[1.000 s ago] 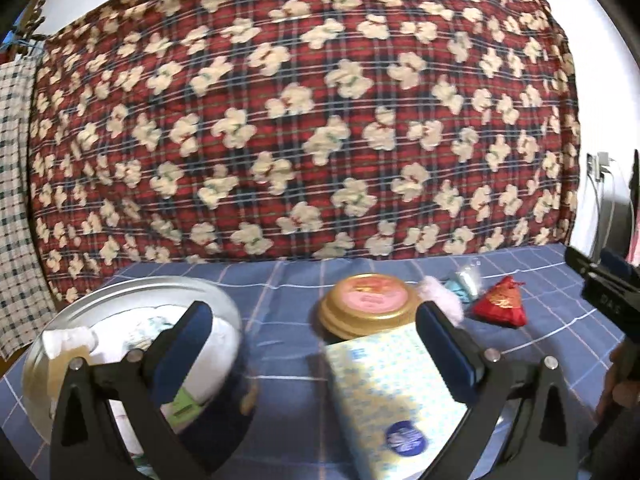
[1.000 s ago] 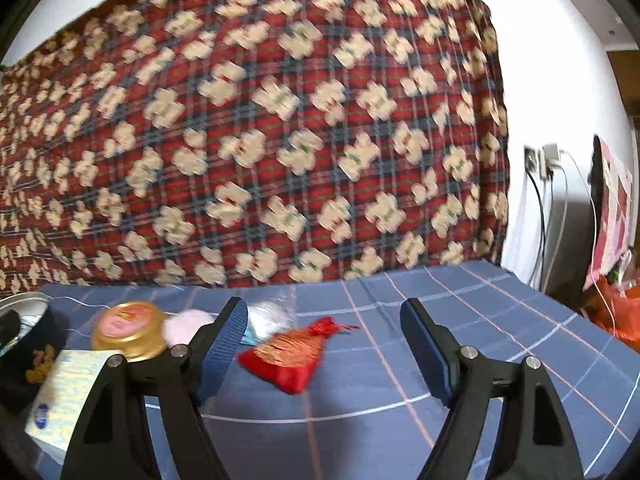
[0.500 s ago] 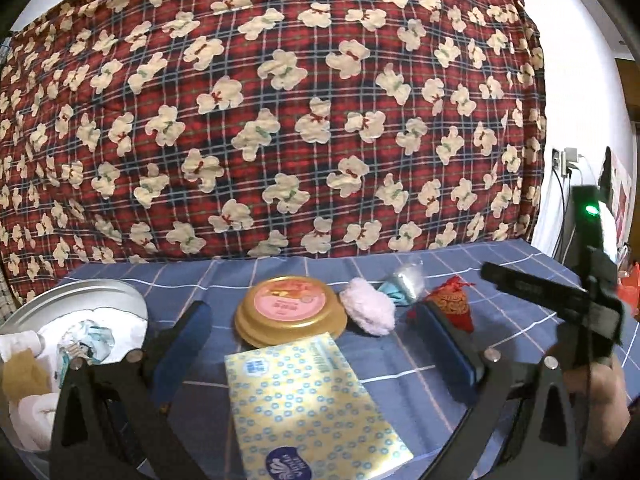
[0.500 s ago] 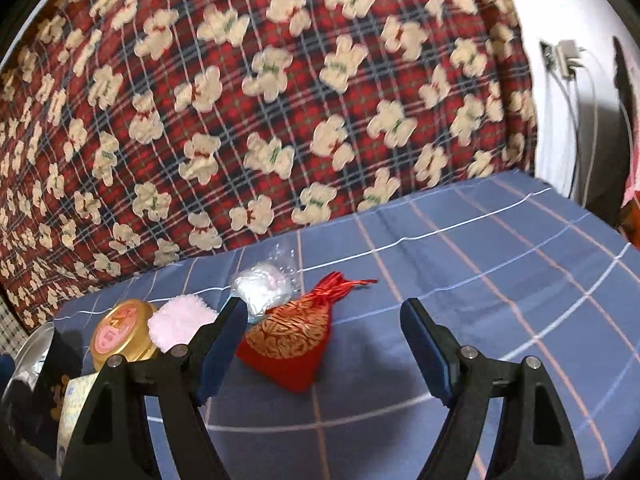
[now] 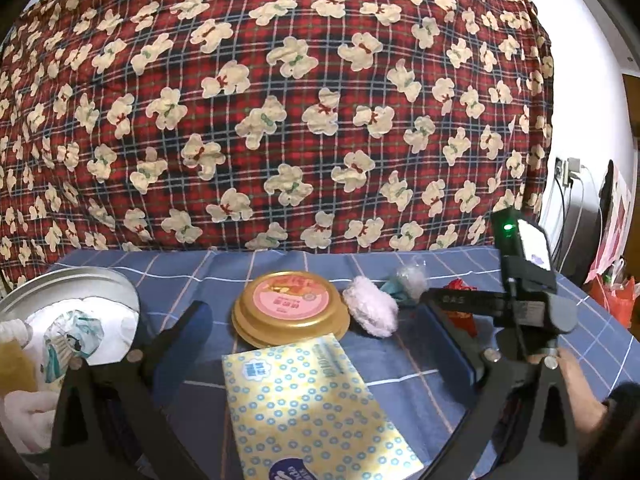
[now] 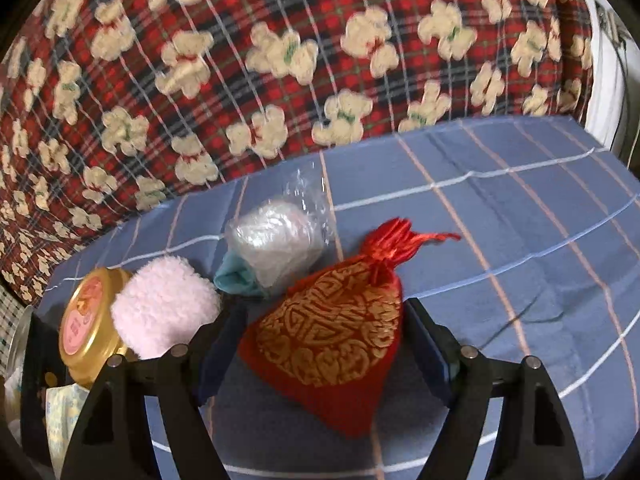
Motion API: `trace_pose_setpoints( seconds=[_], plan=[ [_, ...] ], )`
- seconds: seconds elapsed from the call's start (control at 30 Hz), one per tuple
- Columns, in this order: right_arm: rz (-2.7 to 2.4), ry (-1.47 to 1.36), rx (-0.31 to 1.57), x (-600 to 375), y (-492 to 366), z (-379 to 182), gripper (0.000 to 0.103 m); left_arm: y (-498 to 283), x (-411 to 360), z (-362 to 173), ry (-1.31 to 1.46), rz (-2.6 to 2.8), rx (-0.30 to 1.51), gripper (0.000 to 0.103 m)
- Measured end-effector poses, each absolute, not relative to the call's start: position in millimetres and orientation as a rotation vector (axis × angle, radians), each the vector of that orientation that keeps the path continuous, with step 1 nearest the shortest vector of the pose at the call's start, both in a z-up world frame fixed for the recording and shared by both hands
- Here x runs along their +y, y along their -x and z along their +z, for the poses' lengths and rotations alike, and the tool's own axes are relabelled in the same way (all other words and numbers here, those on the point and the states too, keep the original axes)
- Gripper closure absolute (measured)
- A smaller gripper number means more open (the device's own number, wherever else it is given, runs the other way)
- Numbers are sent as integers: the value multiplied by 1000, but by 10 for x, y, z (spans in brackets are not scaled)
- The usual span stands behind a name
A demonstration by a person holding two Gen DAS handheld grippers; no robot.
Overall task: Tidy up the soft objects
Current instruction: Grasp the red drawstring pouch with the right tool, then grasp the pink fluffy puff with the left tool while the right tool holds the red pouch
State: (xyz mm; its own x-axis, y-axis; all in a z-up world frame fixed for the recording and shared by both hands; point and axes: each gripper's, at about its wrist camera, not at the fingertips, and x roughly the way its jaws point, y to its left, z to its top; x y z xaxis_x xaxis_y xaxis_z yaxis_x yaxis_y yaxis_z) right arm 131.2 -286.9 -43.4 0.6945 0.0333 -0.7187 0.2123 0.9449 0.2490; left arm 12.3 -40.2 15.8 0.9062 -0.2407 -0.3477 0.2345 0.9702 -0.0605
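Note:
A red pouch with gold pattern (image 6: 336, 344) lies on the blue checked cloth. My right gripper (image 6: 324, 344) is open, its fingers on either side of the pouch; it also shows in the left wrist view (image 5: 472, 304), mostly hiding the pouch (image 5: 460, 285). A pink fluffy puff (image 6: 160, 316) (image 5: 370, 310) and a clear bag with white and teal cloth (image 6: 276, 252) (image 5: 404, 282) lie just left of the pouch. My left gripper (image 5: 320, 336) is open and empty above a yellow tissue pack (image 5: 312, 412).
A gold round tin (image 5: 290, 308) (image 6: 86, 328) sits behind the tissue pack. A metal basin (image 5: 80, 284) at the left holds white cloths and other soft items. A red plaid teddy-bear quilt (image 5: 280, 100) rises behind the table. Cables hang at the right wall (image 5: 568, 200).
My right gripper has moved forward and down over the red pouch, which now sits between its fingers. My left gripper has swung right, away from the basin.

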Motion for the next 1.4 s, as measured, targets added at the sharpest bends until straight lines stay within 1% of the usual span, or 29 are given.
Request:
trace_pose_setpoints(
  seconds=[0.1,0.13,0.17,0.2,0.23,0.3,0.37,0.43,0.63,0.87,1.0,1.1,1.13,1.17,1.2,1.23,1.3,1.4],
  plan=[
    [-89,-294,810,-2806,-1352,-426,22,-132,-409,153,10,-241,358,0],
    [-87,-285,811,-2793,-1351,-424,28,-137,-412,150,9,-240,360,0],
    [-80,-282,815,-2787,-1345,-431,42,-132,-413,151,10,-237,361,0],
    [-73,-285,820,-2788,-1353,-448,48,-136,-410,147,10,-234,364,0],
    [-67,-289,823,-2799,-1347,-458,49,-144,-409,145,12,-234,367,0],
    [-66,-272,827,-2798,-1339,-467,56,-165,-415,135,11,-231,376,0],
    [-56,-270,823,-2805,-1307,-473,66,-179,-440,125,2,-223,386,0],
    [-49,-276,801,-2824,-1255,-460,73,-186,-467,124,-7,-224,394,0],
    [-31,-246,713,-2865,-1039,-340,74,-238,-674,171,-61,-234,423,0],
    [-69,-223,544,-3029,-768,-28,74,-364,-955,228,-137,-251,474,0],
    [-79,-201,508,-3032,-729,48,74,-510,-1069,234,-140,-270,518,0],
    [-83,-210,495,-3047,-713,84,74,-702,-1240,232,-196,-260,548,1],
    [-90,-210,487,-3059,-700,101,74,-753,-1288,224,-216,-251,562,4],
    [-99,-210,478,-3072,-680,116,74,-862,-1371,206,-248,-229,587,9],
    [-105,-211,471,-3075,-665,122,74,-945,-1435,192,-271,-219,610,12],
    [-111,-218,463,-3102,-653,138,74,-1000,-1486,182,-286,-220,626,13],
    [-112,-241,458,-3164,-635,146,74,-1173,-1646,153,-327,-233,661,13],
    [-122,-265,455,-3222,-629,156,74,-1323,-1850,92,-388,-228,699,19]
  ],
)
